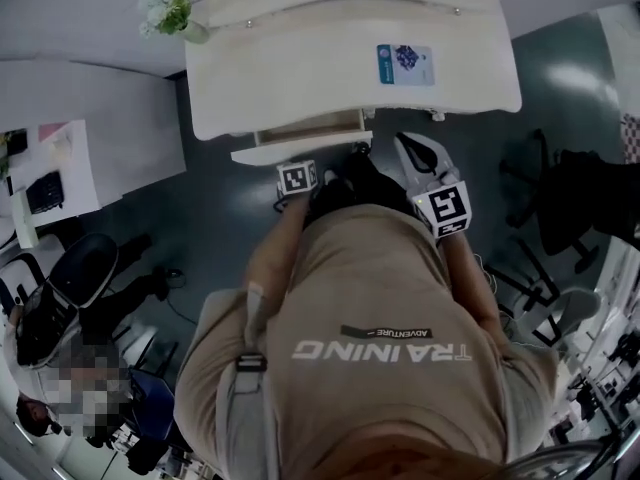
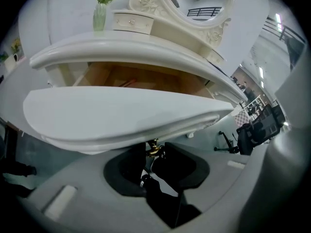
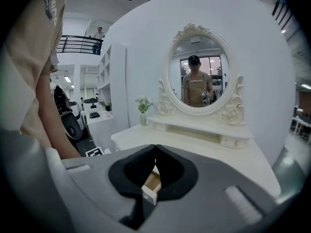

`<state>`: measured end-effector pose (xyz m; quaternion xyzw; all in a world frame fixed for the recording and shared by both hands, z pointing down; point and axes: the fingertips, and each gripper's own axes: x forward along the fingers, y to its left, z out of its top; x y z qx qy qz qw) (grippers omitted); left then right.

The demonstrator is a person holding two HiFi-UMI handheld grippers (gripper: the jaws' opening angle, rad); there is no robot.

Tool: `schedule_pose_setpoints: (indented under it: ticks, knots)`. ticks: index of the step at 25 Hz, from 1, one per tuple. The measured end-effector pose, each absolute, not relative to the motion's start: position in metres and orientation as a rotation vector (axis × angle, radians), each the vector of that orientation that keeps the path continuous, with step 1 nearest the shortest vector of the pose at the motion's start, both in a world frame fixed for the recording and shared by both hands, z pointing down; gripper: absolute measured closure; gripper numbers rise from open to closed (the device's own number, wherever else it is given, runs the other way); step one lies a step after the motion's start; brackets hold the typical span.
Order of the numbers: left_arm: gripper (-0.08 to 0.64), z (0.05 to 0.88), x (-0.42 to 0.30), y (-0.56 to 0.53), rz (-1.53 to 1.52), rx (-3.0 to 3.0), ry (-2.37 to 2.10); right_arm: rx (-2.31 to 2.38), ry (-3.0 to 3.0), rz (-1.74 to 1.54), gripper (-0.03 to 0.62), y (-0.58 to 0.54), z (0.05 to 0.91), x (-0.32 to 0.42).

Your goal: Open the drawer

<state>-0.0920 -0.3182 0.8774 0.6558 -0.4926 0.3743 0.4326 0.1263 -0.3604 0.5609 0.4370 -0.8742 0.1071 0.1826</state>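
Note:
The white dressing table point(image 1: 350, 58) has its drawer point(image 1: 300, 150) pulled partly out, so the wooden inside point(image 2: 136, 76) shows behind the curved white front point(image 2: 121, 118). My left gripper point(image 2: 153, 154) sits just under that front, shut on the small gold knob point(image 2: 154, 148). In the head view only its marker cube point(image 1: 297, 177) shows clearly. My right gripper point(image 3: 155, 152) is held higher, to the right of the drawer, shut with nothing between its pads. Below its tips a corner of the open drawer point(image 3: 151, 186) shows. Its marker cube point(image 1: 443, 208) is beside my chest.
A vase of flowers point(image 1: 170, 8) and a printed card point(image 1: 405, 65) stand on the table top. An oval mirror point(image 3: 199, 76) rises at its back. A white desk point(image 1: 80, 148) is to the left, black office chairs point(image 1: 560, 198) to the right.

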Motion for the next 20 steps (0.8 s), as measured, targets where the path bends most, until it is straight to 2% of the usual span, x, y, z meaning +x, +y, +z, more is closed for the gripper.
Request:
schedule_pose_setpoints:
  ticks: [9,20]
  knots:
    - [0.430,0.879,-0.085,-0.301,0.888,1.717,-1.255,1.274,-2.373,0.368,0.589,-0.291,0.582,0.135]
    - [0.430,0.874,-0.085,-0.260,0.966,1.689,-1.278,1.197,-2.469,0.351,0.589,-0.281,0.578,0.153]
